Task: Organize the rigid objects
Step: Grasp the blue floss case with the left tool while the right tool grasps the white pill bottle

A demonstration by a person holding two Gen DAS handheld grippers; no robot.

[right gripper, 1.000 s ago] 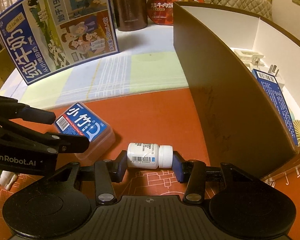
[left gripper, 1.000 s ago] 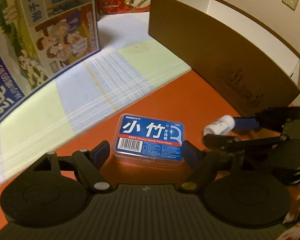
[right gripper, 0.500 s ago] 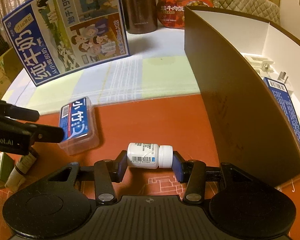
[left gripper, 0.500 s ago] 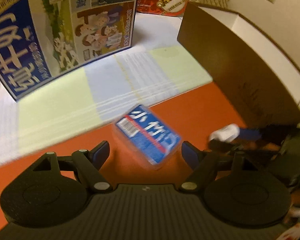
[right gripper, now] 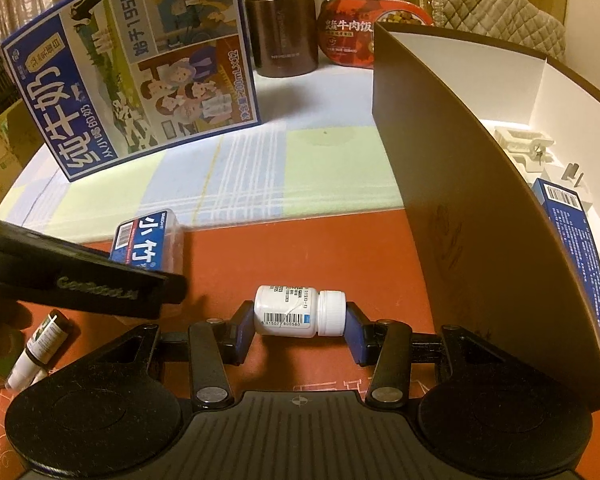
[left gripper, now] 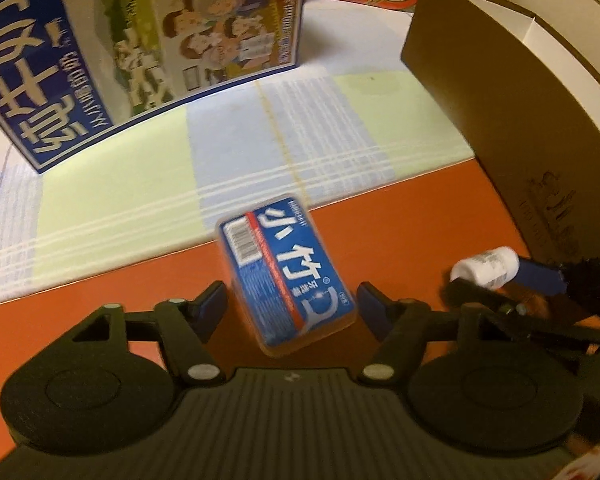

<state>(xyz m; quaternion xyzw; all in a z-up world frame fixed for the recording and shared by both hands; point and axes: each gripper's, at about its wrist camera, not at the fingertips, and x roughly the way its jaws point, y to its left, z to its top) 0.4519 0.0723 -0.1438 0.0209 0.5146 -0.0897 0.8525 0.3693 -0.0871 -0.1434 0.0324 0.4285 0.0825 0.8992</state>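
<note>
Floss-pick case: the flat blue-labelled floss-pick case (left gripper: 286,270) lay on the red mat (left gripper: 400,216), angled, with its near end between my left fingers (left gripper: 216,304).
Left hand: my left gripper (left gripper: 290,306) pointed steeply down over the case; its fingers were apart and closing, one on each long side, not yet pressing, so the narrow width would fit the grip.
Pill bottle: the white pill bottle (right gripper: 298,312) lay on its side, low over the mat; I could not tell if it touched.
Right hand: my right gripper (right gripper: 296,322) was clamped on the bottle end to end, one finger on the base, one on the cap, which I judged kept the round body from rolling.
Brown box: the open brown box (right gripper: 460,200) stood just right of the bottle, white inside, with a blue carton (right gripper: 572,248) and white clips (right gripper: 524,148) already in it; probably where both things belonged.
Still loose: a small tube (right gripper: 40,344) lay on the mat at far left, beside the left gripper.
Behind: a large milk carton (right gripper: 136,76), a brown flask (right gripper: 284,20) and a red meal tub (right gripper: 360,32) stood on the checked cloth (right gripper: 240,176) over the worktop.
</note>
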